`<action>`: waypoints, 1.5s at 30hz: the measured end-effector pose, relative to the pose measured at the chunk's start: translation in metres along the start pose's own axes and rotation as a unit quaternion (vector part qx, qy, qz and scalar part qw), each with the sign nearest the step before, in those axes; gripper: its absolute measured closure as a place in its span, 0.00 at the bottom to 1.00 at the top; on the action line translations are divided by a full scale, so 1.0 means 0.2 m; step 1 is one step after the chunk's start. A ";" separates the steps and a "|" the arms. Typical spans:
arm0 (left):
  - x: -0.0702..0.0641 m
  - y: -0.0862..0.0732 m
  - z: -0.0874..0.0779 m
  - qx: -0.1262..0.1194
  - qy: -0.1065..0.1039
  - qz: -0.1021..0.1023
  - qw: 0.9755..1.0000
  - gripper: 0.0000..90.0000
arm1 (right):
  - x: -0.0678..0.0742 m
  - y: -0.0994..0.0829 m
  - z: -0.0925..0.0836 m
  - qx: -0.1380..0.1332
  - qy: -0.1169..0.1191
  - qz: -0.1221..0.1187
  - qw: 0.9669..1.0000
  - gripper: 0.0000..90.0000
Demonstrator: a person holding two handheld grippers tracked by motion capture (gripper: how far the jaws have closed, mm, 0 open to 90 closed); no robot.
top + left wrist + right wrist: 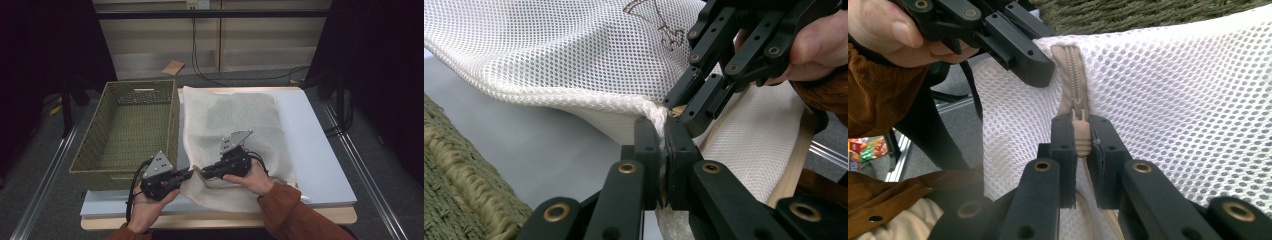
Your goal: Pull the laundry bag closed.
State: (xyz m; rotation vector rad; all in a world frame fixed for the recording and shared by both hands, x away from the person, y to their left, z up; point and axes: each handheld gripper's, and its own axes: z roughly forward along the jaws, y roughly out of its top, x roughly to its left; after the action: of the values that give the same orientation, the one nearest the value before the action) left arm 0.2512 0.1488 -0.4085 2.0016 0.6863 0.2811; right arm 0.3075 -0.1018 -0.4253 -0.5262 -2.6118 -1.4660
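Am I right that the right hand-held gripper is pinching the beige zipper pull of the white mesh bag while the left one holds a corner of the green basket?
Not quite. The left hand-held gripper is clamped on the corded edge of the white mesh bag, not on the green basket, as the left gripper view shows. The right hand-held gripper does pinch the beige zipper pull.

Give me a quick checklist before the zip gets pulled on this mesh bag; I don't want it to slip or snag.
1. Left gripper shut on the bag's corner edge: ok.
2. Right gripper shut on the zipper pull: ok.
3. Zipper teeth ahead of the pull lie straight, free of mesh: ok.
4. Mesh bag lies flat on the table: ok.
5. Basket stands apart from the bag: ok.
6. How far the zip is open behind the pull: cannot tell.
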 end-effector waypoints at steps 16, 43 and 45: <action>0.00 0.00 -0.01 0.003 0.000 0.001 1.000 0.97 | 0.01 -0.01 0.00 0.005 -0.003 -0.005 1.000 0.92; 0.02 0.00 -0.04 -0.006 0.002 -0.010 1.000 0.97 | 0.01 -0.06 0.00 0.025 -0.006 -0.001 1.000 0.92; 0.03 0.00 -0.05 -0.008 0.005 -0.010 1.000 0.97 | 0.01 -0.06 0.00 0.026 -0.008 0.000 1.000 0.92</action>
State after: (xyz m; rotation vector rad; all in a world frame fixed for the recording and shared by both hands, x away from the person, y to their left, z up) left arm 0.2512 0.1582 -0.4039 1.9779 0.7086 0.2831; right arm 0.3010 -0.1081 -0.4347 -0.5345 -2.6544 -1.3962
